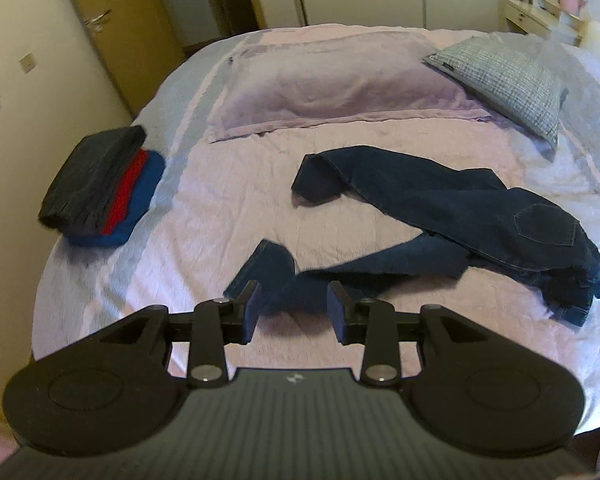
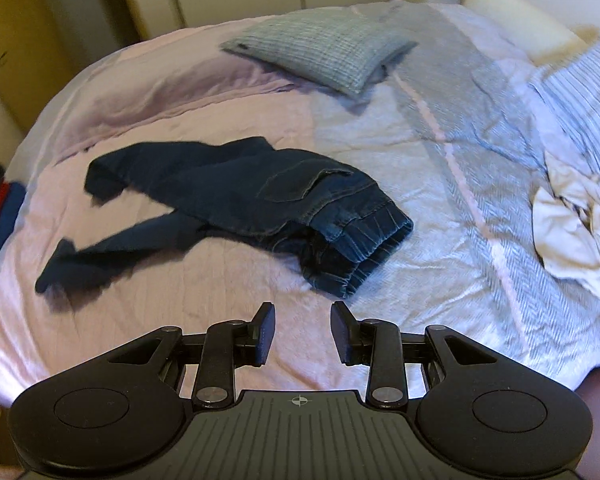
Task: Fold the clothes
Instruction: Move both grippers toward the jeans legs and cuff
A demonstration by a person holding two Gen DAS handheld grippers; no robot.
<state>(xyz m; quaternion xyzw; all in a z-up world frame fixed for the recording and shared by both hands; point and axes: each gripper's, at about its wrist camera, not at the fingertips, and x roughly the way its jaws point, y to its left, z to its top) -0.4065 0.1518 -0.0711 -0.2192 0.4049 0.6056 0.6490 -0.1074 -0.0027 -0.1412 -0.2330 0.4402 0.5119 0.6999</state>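
A: What does the left wrist view give that the right doesn't?

B: The whole folded stack [image 1: 100, 188], dark grey over red over blue, at the bed's [image 1: 220, 200] left edge. The right view adds a crumpled white garment [image 2: 572, 236] and a striped pillow [image 2: 592, 92].

A: The jeans [image 1: 460, 208]?

B: Unfolded mid-bed, legs sprawled.

A: Grippers?

B: Left gripper [image 1: 294, 306] parted above a jeans leg, grasping nothing. Right gripper [image 2: 302, 330] parted too, empty, just short of the waistband.
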